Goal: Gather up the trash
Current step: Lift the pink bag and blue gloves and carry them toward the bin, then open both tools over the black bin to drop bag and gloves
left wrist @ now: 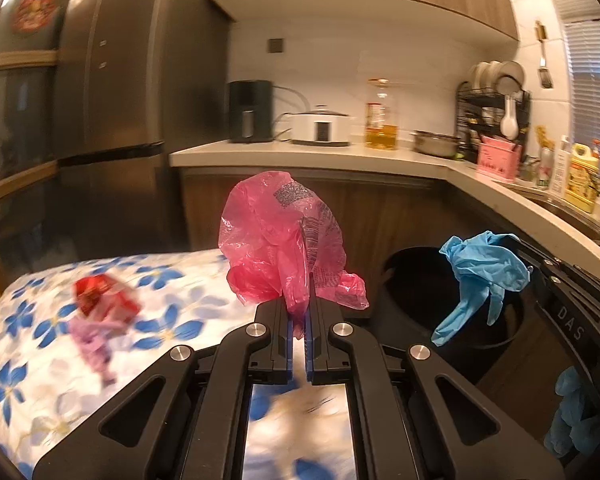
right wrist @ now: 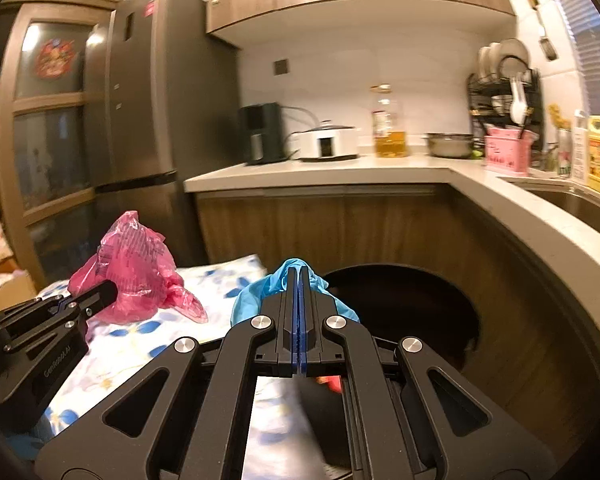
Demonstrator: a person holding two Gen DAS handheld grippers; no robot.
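My left gripper [left wrist: 299,308] is shut on a crumpled pink plastic bag [left wrist: 278,236] and holds it above the flowered tablecloth [left wrist: 32,360]. It also shows in the right wrist view [right wrist: 100,294] with the pink bag [right wrist: 136,268]. My right gripper [right wrist: 299,280] is shut on a blue glove [right wrist: 256,292], which hangs over the black bin [right wrist: 412,308]. In the left wrist view the blue glove [left wrist: 480,272] dangles above the bin [left wrist: 420,280]. A red wrapper [left wrist: 104,296] and a lilac glove [left wrist: 94,340] lie on the cloth.
A kitchen counter [left wrist: 340,152] wraps behind and to the right, with an air fryer [left wrist: 250,110], a cooker [left wrist: 320,126], an oil bottle [left wrist: 381,116] and a dish rack [left wrist: 492,108]. A tall fridge [left wrist: 112,92] stands at the left.
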